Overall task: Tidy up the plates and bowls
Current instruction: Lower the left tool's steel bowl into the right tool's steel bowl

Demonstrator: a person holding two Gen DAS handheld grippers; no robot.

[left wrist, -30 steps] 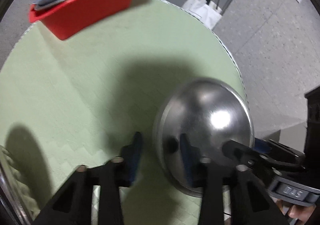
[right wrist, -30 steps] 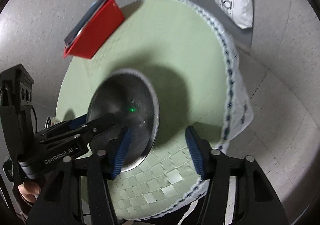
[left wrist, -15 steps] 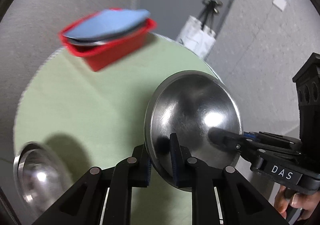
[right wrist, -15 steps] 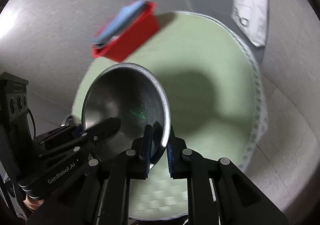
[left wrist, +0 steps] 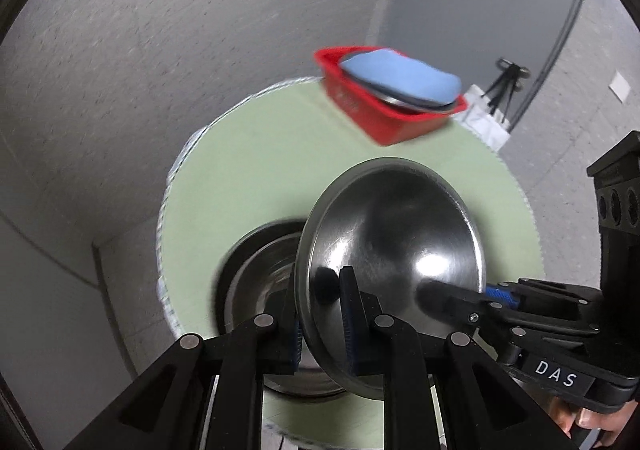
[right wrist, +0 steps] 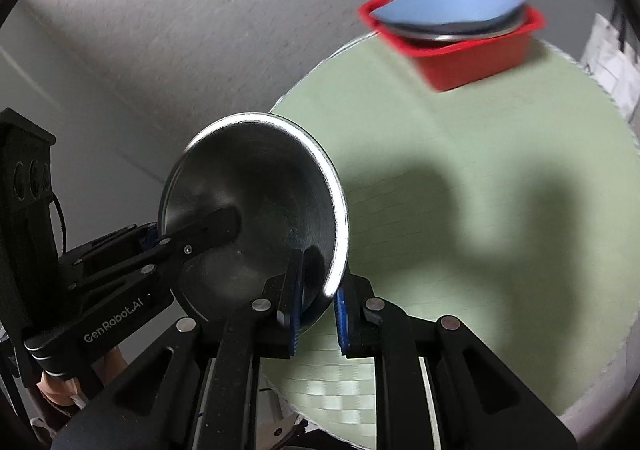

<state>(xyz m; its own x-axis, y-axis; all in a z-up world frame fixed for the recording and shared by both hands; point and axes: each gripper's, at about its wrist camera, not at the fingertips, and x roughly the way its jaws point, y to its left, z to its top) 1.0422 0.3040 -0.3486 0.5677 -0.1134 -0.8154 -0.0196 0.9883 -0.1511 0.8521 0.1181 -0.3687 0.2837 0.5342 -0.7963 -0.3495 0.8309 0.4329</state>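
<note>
While both my grippers, left [left wrist: 322, 324] and right [right wrist: 318, 308], clamp its rim, the steel bowl [left wrist: 396, 250] hangs tilted above a second bowl [left wrist: 256, 290] on the green table [right wrist: 460, 138].

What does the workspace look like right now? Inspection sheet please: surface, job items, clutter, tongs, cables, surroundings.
Surface: round table under a pale green cloth, with shadows on it.
Job's things: steel bowl held up, tilted, above the table; second steel bowl on the cloth beneath it; red basket at the far edge, holding a metal dish under a blue plate.
Clutter: nothing seen.
Tongs: left tongs shut on the steel bowl's rim; right tongs shut on the opposite rim.
Cables: one thin dark cable at the left tongs' body.
Surroundings: grey speckled floor, white bag and a tripod beyond the table.
</note>
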